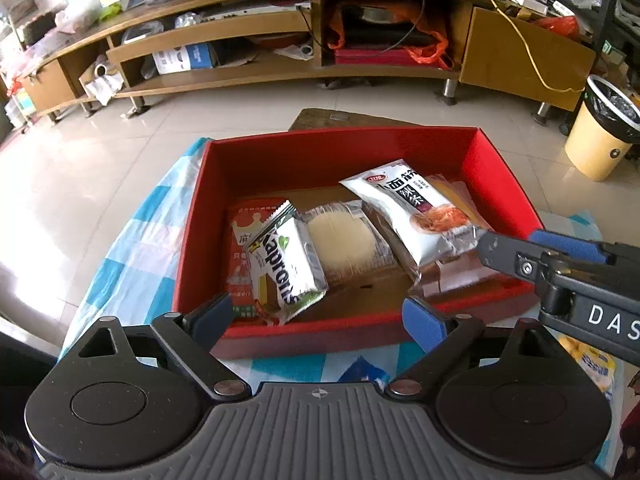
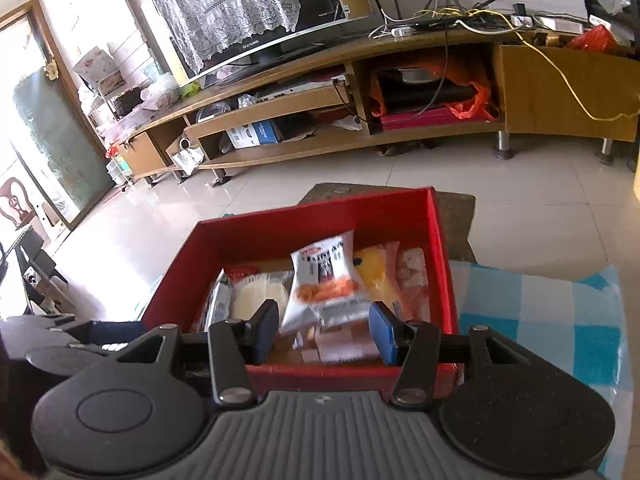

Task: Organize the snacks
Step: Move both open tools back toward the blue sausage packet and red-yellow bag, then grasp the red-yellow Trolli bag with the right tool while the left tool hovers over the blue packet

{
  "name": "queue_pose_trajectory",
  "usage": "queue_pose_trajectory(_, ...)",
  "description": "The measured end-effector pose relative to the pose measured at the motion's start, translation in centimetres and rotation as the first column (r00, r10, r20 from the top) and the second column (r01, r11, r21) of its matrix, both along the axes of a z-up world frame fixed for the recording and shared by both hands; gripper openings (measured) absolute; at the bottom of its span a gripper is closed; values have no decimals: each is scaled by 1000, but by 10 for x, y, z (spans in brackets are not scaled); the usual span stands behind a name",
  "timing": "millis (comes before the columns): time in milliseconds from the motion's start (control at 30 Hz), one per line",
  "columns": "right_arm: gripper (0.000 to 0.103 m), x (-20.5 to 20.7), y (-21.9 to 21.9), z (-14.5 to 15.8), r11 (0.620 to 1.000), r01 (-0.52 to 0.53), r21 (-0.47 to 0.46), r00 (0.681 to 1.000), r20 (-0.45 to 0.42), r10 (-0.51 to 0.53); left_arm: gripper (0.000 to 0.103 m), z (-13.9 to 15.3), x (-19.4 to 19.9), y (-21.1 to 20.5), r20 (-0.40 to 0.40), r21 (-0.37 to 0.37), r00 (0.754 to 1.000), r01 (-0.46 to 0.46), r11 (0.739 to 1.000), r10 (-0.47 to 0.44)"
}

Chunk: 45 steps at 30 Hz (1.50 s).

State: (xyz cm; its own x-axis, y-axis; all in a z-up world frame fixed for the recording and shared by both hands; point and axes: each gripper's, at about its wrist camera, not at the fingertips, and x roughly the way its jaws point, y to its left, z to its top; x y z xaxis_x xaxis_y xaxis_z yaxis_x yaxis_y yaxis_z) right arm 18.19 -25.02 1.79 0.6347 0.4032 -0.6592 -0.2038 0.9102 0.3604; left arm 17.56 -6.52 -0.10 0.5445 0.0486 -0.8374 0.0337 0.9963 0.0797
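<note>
Packets crowd the floor of the red box (image 1: 344, 152): a green-and-white pack (image 1: 288, 264) leans at left, a clear-wrapped cake (image 1: 344, 240) lies mid-box, and a white pouch (image 1: 416, 216) tilts over packs at right. The far strip along the back wall lies bare, as does a brown patch by the near wall. The right claw (image 1: 516, 254) juts over the box's right rim. The left claw (image 1: 320, 318) gapes above the near wall.
</note>
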Motion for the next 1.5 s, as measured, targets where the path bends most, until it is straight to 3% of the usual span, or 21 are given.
queue_pose_trajectory(167,49,-20,-10,-3,1000,2,-20,1000,-18,-2,98,-1,-20,8,-23,-8,999,47,999,-47)
queue_pose_trajectory(367,50,-41,-30,-6,1000,18,-21,999,-49,-19,99,-27,-37,6,-109,-17,990,91,996,-93)
queue_pose_trajectory(767,53,-122,-70,-1,986,148,75,986,-92,-141,99,-78,-33,-11,-237,13,958,168,986,-160)
queue_pose_trajectory(1000,54,-156,-95,-10,970,228,87,966,-146,-214,102,-81,-33,-14,-221,14,963,163,987,-156)
queue_pose_trajectory(1200,54,-148,-106,-9,954,255,154,959,-169,-229,76,-68,-58,-12,-227,-7,962,152,988,-149)
queue_pose_trajectory(1267,54,-142,-100,-12,959,246,138,957,-190,-218,75,-67,-71,-8,-246,14,957,162,987,-154)
queue_pose_trajectory(1500,54,-133,-74,-26,982,167,94,962,-234,-141,76,-62,-87,6,-267,-23,946,184,983,-184)
